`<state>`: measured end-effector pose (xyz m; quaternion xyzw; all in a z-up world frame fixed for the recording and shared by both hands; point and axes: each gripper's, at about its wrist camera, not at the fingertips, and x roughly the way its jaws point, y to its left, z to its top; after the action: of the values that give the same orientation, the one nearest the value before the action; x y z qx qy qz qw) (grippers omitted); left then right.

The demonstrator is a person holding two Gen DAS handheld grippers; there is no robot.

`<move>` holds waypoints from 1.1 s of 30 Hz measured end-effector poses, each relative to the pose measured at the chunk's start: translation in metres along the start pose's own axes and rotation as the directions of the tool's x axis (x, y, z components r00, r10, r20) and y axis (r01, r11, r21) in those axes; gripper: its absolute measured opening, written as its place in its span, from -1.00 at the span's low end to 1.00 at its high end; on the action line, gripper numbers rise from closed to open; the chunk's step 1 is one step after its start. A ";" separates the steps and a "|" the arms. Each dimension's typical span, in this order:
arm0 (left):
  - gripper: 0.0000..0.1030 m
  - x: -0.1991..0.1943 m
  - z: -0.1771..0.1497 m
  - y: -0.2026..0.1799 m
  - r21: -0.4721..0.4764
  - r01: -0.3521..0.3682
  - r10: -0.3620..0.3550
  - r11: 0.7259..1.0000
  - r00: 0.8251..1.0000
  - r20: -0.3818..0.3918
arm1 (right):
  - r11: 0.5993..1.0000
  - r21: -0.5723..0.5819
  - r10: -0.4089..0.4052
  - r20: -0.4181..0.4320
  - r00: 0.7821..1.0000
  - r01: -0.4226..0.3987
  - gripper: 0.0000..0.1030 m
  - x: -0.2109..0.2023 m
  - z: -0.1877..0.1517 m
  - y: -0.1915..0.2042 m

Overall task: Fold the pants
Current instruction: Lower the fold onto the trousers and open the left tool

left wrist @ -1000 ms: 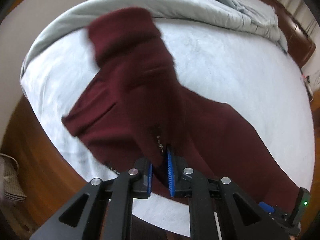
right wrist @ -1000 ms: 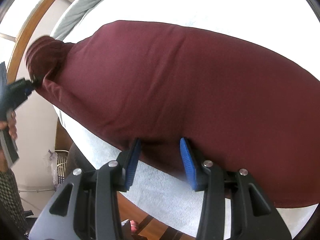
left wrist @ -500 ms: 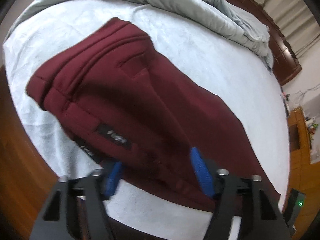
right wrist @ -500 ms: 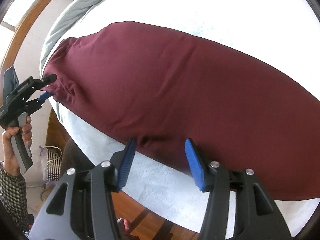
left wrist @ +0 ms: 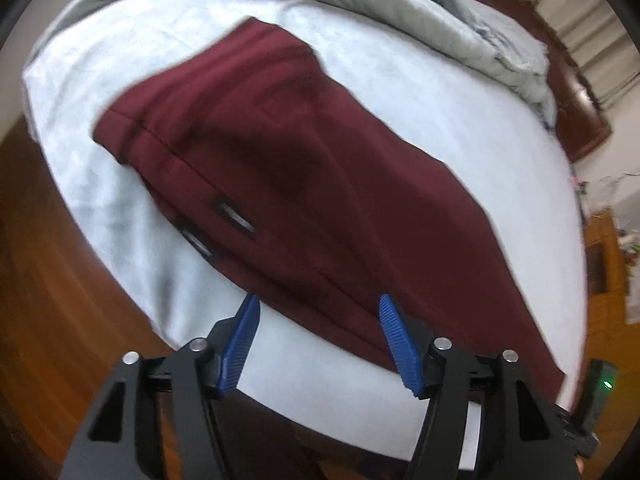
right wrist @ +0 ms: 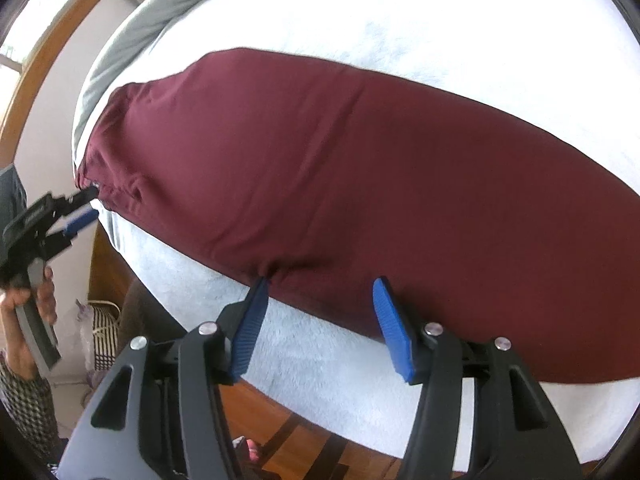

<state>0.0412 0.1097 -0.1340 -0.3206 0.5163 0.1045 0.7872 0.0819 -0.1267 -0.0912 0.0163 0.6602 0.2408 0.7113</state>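
Note:
The maroon pants [left wrist: 320, 184] lie folded lengthwise on the white bed sheet [left wrist: 420, 92], waistband at the far left end, two small dark labels near the near edge. My left gripper [left wrist: 318, 320] is open and empty, its blue pads just off the pants' near edge. In the right wrist view the pants [right wrist: 360, 184] stretch across the bed. My right gripper [right wrist: 320, 300] is open and empty at their near edge. The left gripper [right wrist: 82, 204] shows there too, by the waistband end, held in a hand.
A grey duvet [left wrist: 400, 4] is bunched along the far side of the bed, with a dark wooden headboard [left wrist: 576, 92] behind it. Wooden floor [left wrist: 60, 280] lies below the bed edge. A checked bag [right wrist: 100, 336] stands on the floor at the left.
My left gripper let go of the waistband end and opened; the pants dropped flat onto the bed. Both grippers have drawn back slightly toward the near edge.

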 end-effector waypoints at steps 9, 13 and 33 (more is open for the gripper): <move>0.23 0.046 -0.014 -0.041 -0.013 0.095 -0.096 0.995 0.986 -0.139 | 0.996 0.087 -0.002 0.028 1.000 -0.001 0.07 -0.019 -0.028 -0.025; 0.18 0.059 -0.013 -0.043 -0.040 0.083 -0.088 0.996 0.986 -0.145 | 0.992 0.125 -0.010 0.026 1.000 0.006 0.07 -0.021 -0.038 -0.041; 0.07 0.042 -0.055 -0.098 0.141 0.052 -0.030 0.989 0.988 -0.151 | 0.961 0.277 -0.018 0.087 0.996 -0.007 0.17 -0.048 -0.068 -0.093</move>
<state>0.0672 -0.0067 -0.1471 -0.2803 0.5731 0.0264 0.7696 0.0471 -0.2463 -0.0869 0.1242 0.6553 0.1431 0.7312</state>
